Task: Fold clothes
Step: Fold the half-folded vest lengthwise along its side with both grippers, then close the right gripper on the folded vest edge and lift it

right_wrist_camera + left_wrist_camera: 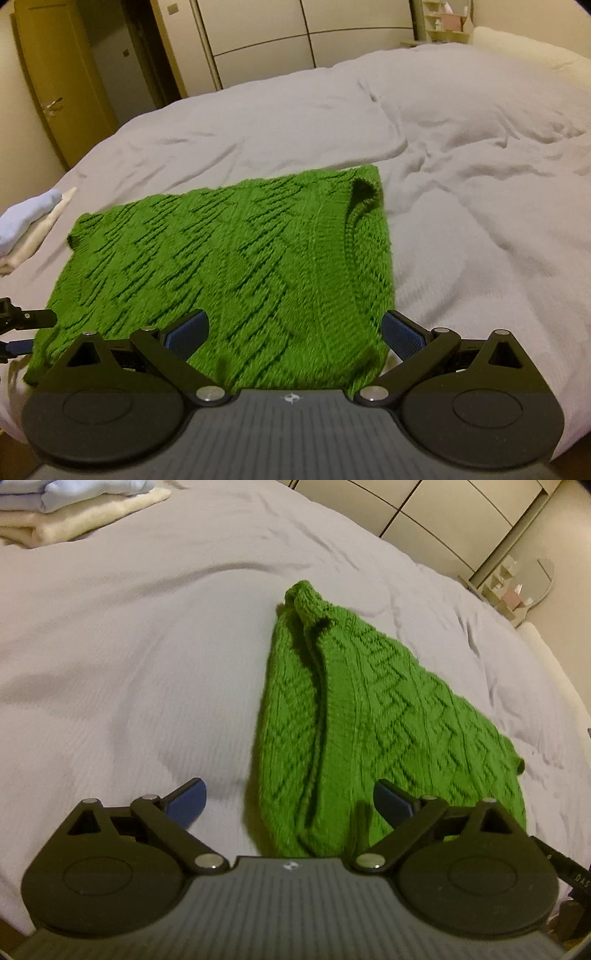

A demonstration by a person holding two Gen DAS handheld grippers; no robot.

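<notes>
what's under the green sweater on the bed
The green sweater lies flat on the grey bedspread, which shows all around it. Whatever is directly beneath is covered, so nothing more can be told.

Bright green cable-knit sweater (229,266) on a pale grey bedspread (461,184).

The sweater's knit shows raised zigzag and diamond cables, with a ribbed collar in the same green. At the upper left of the left wrist view, a folded light blue garment (85,491) lies on a folded cream one (74,520). The left gripper (290,805) and the right gripper (295,332) each have black arms, blue finger pads and a grey ribbed body. At the upper left of the right wrist view stands a mustard-yellow wooden door (55,81); beside it are beige wardrobe panels (266,37).
</notes>
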